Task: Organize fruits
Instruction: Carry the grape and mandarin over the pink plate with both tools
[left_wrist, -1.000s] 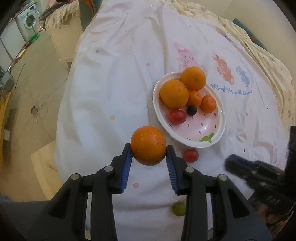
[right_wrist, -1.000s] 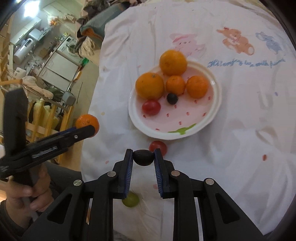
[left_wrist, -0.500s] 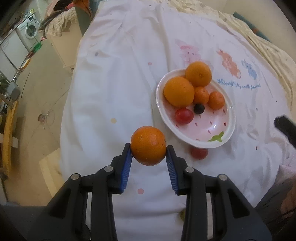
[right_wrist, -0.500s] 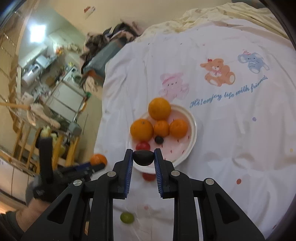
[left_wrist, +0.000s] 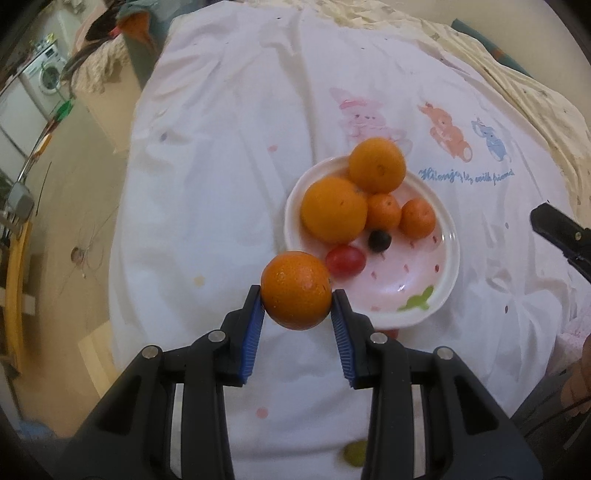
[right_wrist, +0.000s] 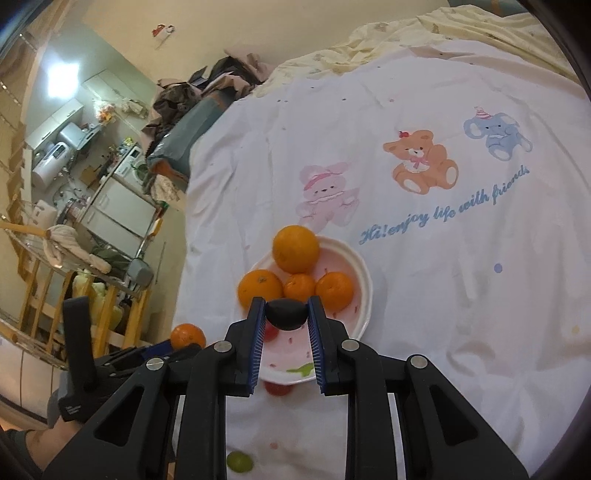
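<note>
My left gripper (left_wrist: 296, 295) is shut on an orange (left_wrist: 296, 290) and holds it just short of the near left rim of the white plate (left_wrist: 448, 243). On the plate lie several oranges, a red cherry tomato (left_wrist: 345, 261) and a dark grape (left_wrist: 379, 240). My right gripper (right_wrist: 286, 312) is shut on a dark grape (right_wrist: 286, 314), raised over the plate (right_wrist: 364, 280). A red tomato (right_wrist: 277, 388) and a green grape (right_wrist: 239, 461) lie on the sheet near the plate's front. The left gripper with its orange (right_wrist: 187, 335) shows at the lower left of the right wrist view.
The white bedsheet (right_wrist: 443, 295) with cartoon animals covers the bed and drops off at the left edge to the floor (left_wrist: 55, 221). A person's hand (right_wrist: 59, 410) holds the left tool. Furniture and a washing machine (left_wrist: 46, 75) stand beyond the bed.
The left gripper has carried its orange closer to the plate's near rim. The right gripper has lifted and tilted up with the dark grape, so the plate looks smaller and lower.
</note>
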